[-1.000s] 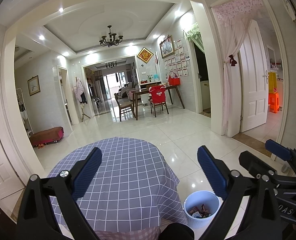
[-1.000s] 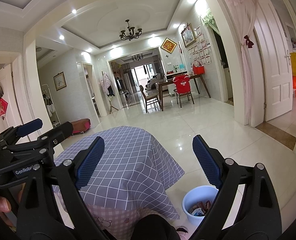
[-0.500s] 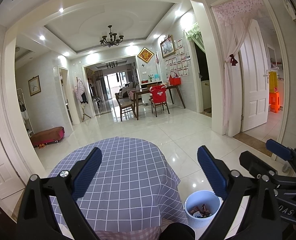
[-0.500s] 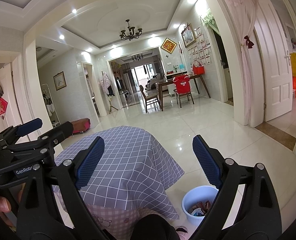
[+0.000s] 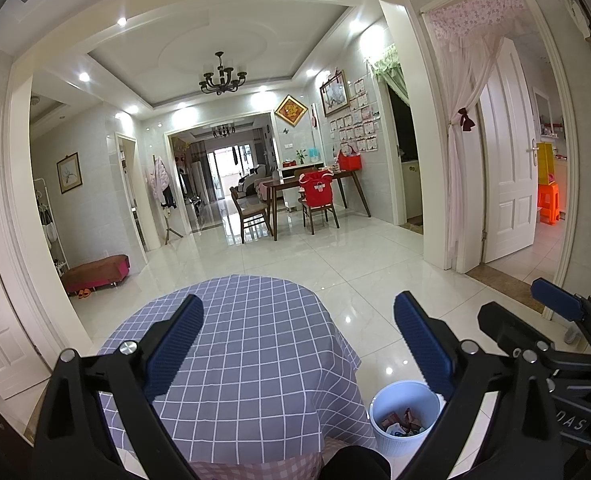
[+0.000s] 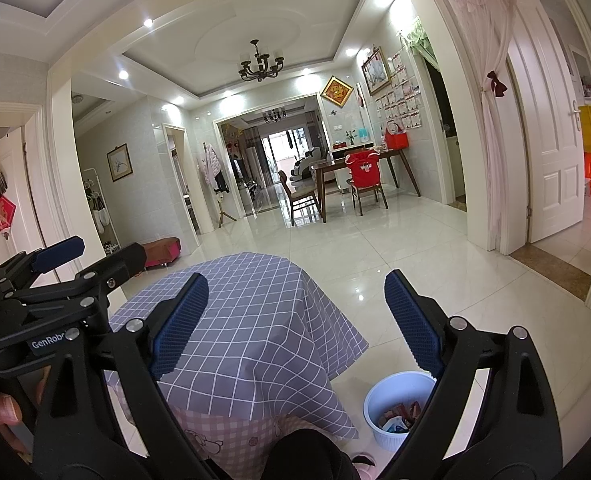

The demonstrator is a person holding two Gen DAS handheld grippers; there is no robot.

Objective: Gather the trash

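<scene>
the left gripper (image 5: 299,344) hangs above a round table draped in a blue-grey checked tablecloth (image 5: 251,360), its jaws released and spread wide with nothing between the ribbed blue pads (image 5: 175,348). the right gripper (image 6: 297,324) is held the same way, jaws wide apart and empty, over the same tablecloth (image 6: 255,320). in the left wrist view the right gripper's body shows at 4 o'clock; in the right wrist view the left gripper's body shows at 9 o'clock, with part of a hand (image 6: 3,412) behind it at 8 o'clock.

the white trash bin (image 5: 405,420) stands on the glossy white tiled floor (image 5: 375,264) just beside the hanging edge of the cloth, at 5 o'clock in both views (image 6: 395,412). it holds a jumble of wrappers and scraps (image 5: 403,424), partly hidden by the right-hand finger of each gripper. a pink checked under-cloth (image 6: 231,436) peeks out below the blue-grey one at 6 o'clock.

farther off at 12 o'clock stand a dark wooden dining table (image 5: 315,184) and chairs, one with a red cover (image 5: 315,190). a chandelier (image 5: 221,78) hangs from the ceiling. a white door (image 5: 507,168) stands open at 3 o'clock, and a low red bench (image 5: 95,272) sits at 9 o'clock.
</scene>
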